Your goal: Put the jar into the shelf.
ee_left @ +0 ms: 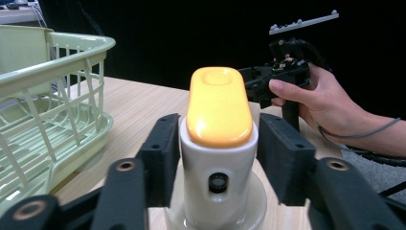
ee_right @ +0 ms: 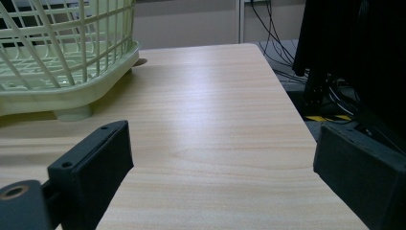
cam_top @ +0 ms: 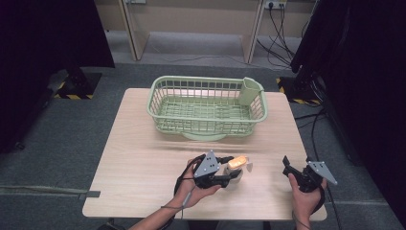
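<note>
**Left claw closes on the orange-topped dispenser; basket waits empty**

Room: grey carpet floor, dark curtains both sides, pale wood table (cam_top: pixel 143 158) in the middle. No clutter on it.

Far side of table, centre: a light green wire dish basket (cam_top: pixel 207 106), with a small cutlery cup (cam_top: pixel 250 91) clipped at its right rim. Nothing lies in it as far as the high view shows.

Near edge, left of centre: the left gripper (cam_top: pixel 226 175) held low, pointing right. Between its pads stands a small white dispenser with an orange top (ee_left: pixel 219 106), upright on a round foot, base on the table. In the left gripper view the left pad sits against the white body; the right pad looks touching or a hair off, hard to call. I read it as a grip just made, not yet a lift.

Near edge, right: the right gripper (cam_top: pixel 293 168), held well apart from the dispenser. Its jaws stand wide, bare tabletop between them.

Progress, as a judgement: the pick-up is at its start. Thing gripped, still on the table; carrying it to the basket, likely the goal, is all left to do.

Hard to make out: what the dispenser holds, and what the small dark hole on its front is. Its foot is cut off by the frame's bottom edge. The basket's left part is out of frame in both gripper views.
</note>
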`<action>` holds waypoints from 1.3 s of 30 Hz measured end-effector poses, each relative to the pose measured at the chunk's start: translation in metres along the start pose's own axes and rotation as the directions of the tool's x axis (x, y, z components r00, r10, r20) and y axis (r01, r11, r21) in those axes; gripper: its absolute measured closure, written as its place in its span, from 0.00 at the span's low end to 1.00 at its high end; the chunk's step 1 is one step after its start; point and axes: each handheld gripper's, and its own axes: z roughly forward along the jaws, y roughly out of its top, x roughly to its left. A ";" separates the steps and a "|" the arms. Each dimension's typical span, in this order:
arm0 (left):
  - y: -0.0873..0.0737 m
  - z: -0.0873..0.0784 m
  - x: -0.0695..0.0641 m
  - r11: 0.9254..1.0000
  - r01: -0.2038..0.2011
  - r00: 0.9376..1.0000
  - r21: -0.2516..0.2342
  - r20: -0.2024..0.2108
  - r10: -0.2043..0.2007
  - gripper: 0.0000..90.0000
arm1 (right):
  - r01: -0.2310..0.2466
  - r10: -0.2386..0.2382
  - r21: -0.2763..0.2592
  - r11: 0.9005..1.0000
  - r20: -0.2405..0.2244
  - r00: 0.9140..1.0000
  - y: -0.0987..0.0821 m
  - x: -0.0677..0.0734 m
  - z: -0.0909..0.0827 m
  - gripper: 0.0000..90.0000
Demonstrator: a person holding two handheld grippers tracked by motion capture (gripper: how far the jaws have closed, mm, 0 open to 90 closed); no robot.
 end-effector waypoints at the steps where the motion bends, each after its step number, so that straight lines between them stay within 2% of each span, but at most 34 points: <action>1: 0.000 0.001 0.000 1.000 -0.003 1.000 0.000 -0.004 0.003 0.60 | 0.000 0.000 0.000 1.000 0.000 1.000 0.000 0.000 0.000 0.07; 4: -0.001 0.002 0.000 1.000 -0.001 1.000 0.002 -0.009 0.001 0.63 | -0.001 0.001 -0.002 1.000 -0.001 1.000 0.000 0.000 0.000 0.07; 7: -0.001 0.002 -0.001 1.000 -0.008 1.000 0.007 -0.014 0.008 0.64 | 0.001 -0.001 0.000 1.000 0.000 1.000 0.000 0.000 0.000 0.07; 16: 0.001 0.000 -0.001 1.000 0.007 1.000 0.007 -0.013 -0.007 0.64 | 0.000 0.000 0.000 1.000 -0.001 1.000 0.000 0.000 0.000 0.07; 24: 0.009 -0.009 -0.003 1.000 0.007 1.000 -0.007 -0.021 -0.007 0.65 | 0.001 -0.001 0.000 1.000 -0.001 1.000 0.000 0.000 0.000 0.07; 33: 0.026 -0.030 0.001 0.999 0.007 0.997 -0.044 -0.071 -0.010 0.64 | 0.004 -0.004 0.001 1.000 -0.001 1.000 0.000 0.000 0.000 0.07; 39: 0.036 -0.042 0.005 0.999 0.003 0.993 -0.052 -0.115 -0.009 0.64 | 0.005 -0.005 0.000 1.000 -0.001 1.000 0.000 0.001 0.000 0.07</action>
